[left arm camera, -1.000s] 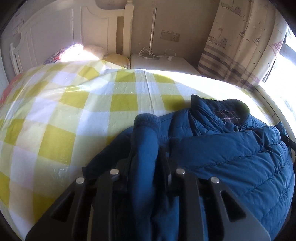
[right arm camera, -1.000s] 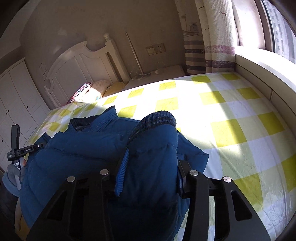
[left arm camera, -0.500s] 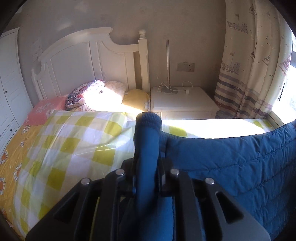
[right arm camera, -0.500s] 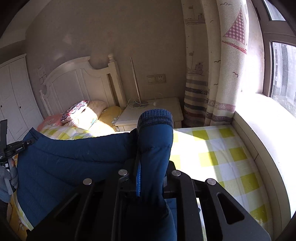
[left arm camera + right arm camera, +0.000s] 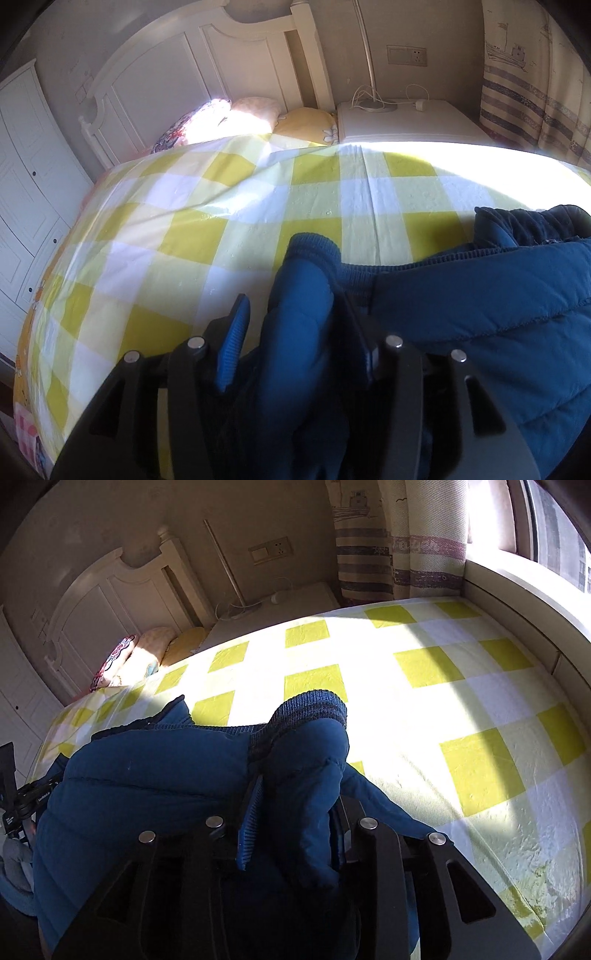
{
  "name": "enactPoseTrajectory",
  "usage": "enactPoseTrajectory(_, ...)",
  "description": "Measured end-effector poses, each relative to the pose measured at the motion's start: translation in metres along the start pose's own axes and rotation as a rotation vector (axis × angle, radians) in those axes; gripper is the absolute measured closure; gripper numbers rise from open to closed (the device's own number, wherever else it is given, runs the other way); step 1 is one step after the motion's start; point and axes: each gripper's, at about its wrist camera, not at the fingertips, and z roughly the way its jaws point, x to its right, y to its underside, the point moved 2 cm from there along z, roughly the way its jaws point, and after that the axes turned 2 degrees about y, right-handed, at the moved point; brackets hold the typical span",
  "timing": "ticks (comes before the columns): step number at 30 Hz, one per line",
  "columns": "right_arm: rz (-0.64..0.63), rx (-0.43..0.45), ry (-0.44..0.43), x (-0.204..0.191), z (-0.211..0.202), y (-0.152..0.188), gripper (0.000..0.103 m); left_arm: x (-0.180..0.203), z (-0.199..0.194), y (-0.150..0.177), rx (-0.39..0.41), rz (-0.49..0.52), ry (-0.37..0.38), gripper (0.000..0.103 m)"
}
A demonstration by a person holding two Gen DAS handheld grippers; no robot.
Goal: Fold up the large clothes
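A blue puffer jacket [image 5: 461, 314] lies on the yellow-and-white checked bed sheet [image 5: 221, 206], collar [image 5: 517, 221] towards the far side. Its left sleeve, with a ribbed cuff [image 5: 314, 247], stands between the fingers of my left gripper [image 5: 291, 306]. Those jaws are opening: the left pad [image 5: 232, 347] is clear of the sleeve. In the right wrist view, the jacket [image 5: 147, 768] spreads leftward. My right gripper [image 5: 299, 790] has the other sleeve and cuff [image 5: 314, 705] filling its jaws, which are opening while the pads still touch it.
A white headboard [image 5: 229, 66] and pillows [image 5: 251, 114] are at the far end. A white nightstand [image 5: 402, 118] and striped curtain [image 5: 369, 554] stand beyond the bed. White wardrobe doors [image 5: 26, 177] are left, a window ledge [image 5: 517, 587] right. A gloved hand [image 5: 14, 860] shows at the left edge.
The jacket, held up in the air half a second ago, has come down onto the bed. Both cameras have tilted downward. The left jaws have spread off the sleeve; the right jaws have widened a little.
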Motion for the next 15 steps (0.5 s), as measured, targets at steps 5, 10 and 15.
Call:
enactPoseTrajectory(5, -0.001, -0.003, -0.001, -0.002, -0.025, -0.012, 0.046, -0.019, -0.035, -0.01, 0.116, -0.072, 0.024, 0.025)
enactPoseTrajectory(10, -0.22, 0.185, -0.045, -0.076, -0.084, -0.03, 0.042, 0.005, -0.108, -0.034, 0.309, -0.065, 0.128, 0.006)
enactPoseTrajectory(15, -0.46, 0.08, -0.027, -0.162, -0.055, -0.016, 0.043, 0.09, -0.109, -0.043, 0.229, 0.141, 0.22, 0.006)
